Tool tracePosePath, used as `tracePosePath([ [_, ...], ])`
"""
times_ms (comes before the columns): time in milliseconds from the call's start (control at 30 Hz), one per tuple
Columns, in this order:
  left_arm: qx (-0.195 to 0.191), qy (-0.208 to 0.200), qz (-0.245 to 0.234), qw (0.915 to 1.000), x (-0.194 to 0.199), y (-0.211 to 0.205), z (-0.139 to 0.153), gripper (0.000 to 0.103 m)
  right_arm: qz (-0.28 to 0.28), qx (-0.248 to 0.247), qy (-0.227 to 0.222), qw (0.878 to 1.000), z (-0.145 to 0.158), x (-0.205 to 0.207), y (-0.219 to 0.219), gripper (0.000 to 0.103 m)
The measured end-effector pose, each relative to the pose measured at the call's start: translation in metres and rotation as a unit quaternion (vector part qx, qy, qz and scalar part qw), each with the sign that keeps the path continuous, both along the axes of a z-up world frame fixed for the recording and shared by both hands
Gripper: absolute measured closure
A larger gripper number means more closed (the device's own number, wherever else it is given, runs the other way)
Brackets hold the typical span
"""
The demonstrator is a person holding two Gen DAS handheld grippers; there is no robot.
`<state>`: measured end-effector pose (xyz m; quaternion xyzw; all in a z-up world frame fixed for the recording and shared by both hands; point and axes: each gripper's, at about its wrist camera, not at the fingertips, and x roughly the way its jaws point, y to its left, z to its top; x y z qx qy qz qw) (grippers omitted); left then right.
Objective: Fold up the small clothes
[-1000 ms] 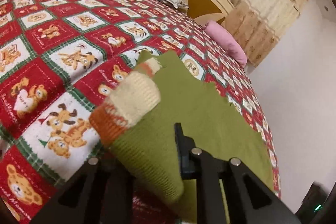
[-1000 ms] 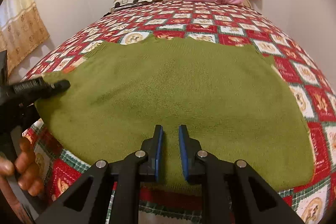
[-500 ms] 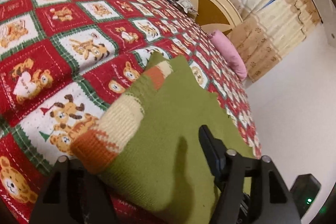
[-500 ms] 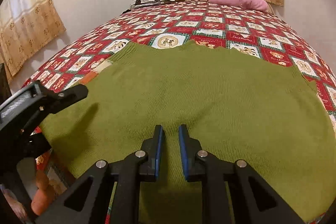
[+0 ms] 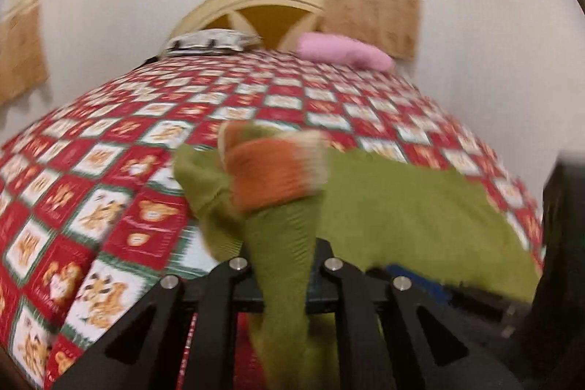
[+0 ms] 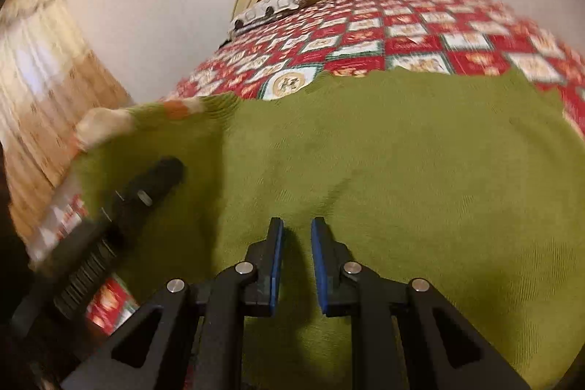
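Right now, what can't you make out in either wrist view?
- Left gripper fingertips: left wrist view, green sweater drapes over them.
- Striped cuff pattern: motion-blurred.
- Sweater's near hem: right wrist view, behind right gripper, cut by the frame edge.
- Bedspread print: blurred.

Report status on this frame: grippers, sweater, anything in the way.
Left gripper shut on the green sweater, sleeve cuff lifted. Right gripper open, hovering over sweater body. Nothing obstructing on the bedspread.

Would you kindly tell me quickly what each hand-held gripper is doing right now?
Left hand-held gripper: closed on the green sweater, at its sleeve.
Right hand-held gripper: open, holding nothing, over the sweater.
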<state>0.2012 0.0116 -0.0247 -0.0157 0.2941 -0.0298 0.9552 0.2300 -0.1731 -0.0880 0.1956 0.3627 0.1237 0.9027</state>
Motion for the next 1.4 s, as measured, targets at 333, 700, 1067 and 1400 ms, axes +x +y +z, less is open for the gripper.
tracePosePath([
  [333, -0.059, 0.026, -0.023, 0.9976, 0.004, 0.010, -0.011, 0.093, 0.005, 0.029, 0.008, 1.000, -0.007, 0.001, -0.005, 0.087],
  [700, -0.294, 0.087, 0.130, 0.9431, -0.055, 0.108, -0.046, 0.078, 0.007, 0.035, 0.006, 0.999, -0.008, -0.001, -0.009, 0.087],
  [1067, -0.250, 0.022, 0.107, 0.9620, -0.035, 0.155, 0.005, 0.026, 0.006, 0.017, 0.004, 1.000, -0.007, -0.003, -0.007, 0.087],
  [1400, -0.235, 0.145, 0.035, 0.9605, 0.046, 0.111, -0.040, 0.046, 0.005, 0.017, 0.003, 1.000, -0.007, -0.004, -0.007, 0.087],
])
